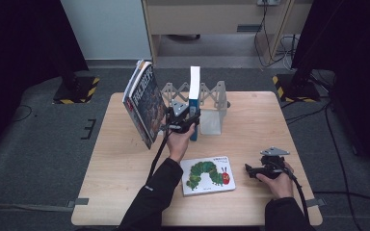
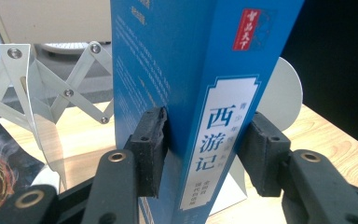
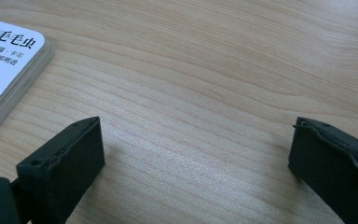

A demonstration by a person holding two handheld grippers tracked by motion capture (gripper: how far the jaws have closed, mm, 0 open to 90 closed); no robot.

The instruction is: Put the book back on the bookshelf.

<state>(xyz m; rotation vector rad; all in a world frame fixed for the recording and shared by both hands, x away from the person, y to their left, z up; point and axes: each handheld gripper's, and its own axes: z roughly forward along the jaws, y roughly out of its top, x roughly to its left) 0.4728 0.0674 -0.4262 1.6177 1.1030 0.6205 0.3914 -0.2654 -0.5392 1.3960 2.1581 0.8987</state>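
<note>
The tall upright book (image 2: 186,70) in my left claw (image 2: 200,149) was bright blue, with a pale panel on its spine carrying dark blue characters and a small red label near the top. The claw pads (image 2: 151,149) were matte black, as were those of my right claw (image 3: 196,154). The expandable metal bookstand (image 2: 42,88) was pale silver-grey, with shiny rivets. The leaning book (image 1: 143,103) had a dark, busy cover with large white lettering and a red strip along one edge. The flat board book (image 1: 207,175) was white, showing a green caterpillar with a red head. The desk (image 1: 260,120) was light wood with fine, wavy grain.
</note>
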